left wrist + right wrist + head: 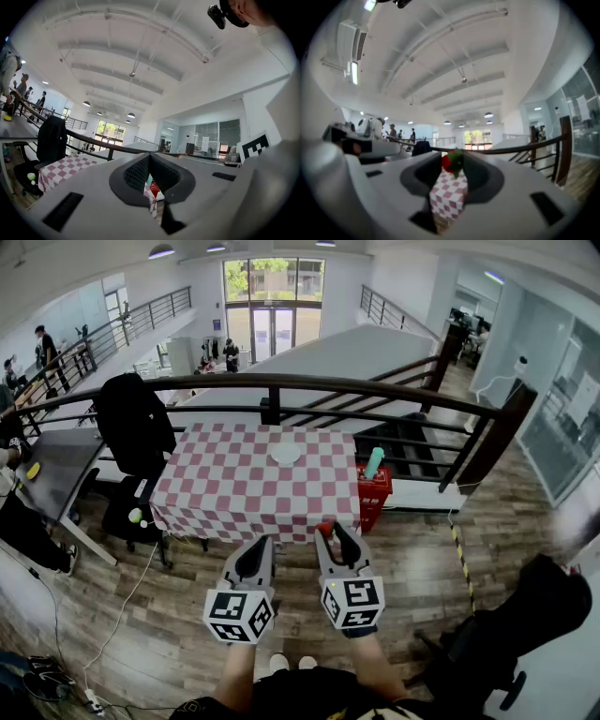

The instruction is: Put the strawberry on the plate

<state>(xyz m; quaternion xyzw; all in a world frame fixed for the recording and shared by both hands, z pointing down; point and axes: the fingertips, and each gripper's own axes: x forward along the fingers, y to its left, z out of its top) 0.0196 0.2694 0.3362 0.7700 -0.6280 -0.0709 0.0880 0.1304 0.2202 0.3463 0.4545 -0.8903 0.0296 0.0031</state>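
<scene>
A white plate (286,454) lies at the far middle of a table under a red-and-white checked cloth (239,488). My right gripper (330,529) hovers in front of the table's near edge, shut on a red strawberry (324,528) with green leaves. In the right gripper view the strawberry (452,161) sits pinched between the fingertips, with the checked cloth (448,197) beyond. My left gripper (262,545) hangs beside it, jaws together and holding nothing. In the left gripper view its gripper (149,157) points past the table corner (63,166).
A black chair with a dark jacket (134,423) stands at the table's left. A red box (373,493) and a teal bottle (374,462) are at its right. A dark railing (281,382) runs behind. Another black chair (525,624) is at lower right on the wooden floor.
</scene>
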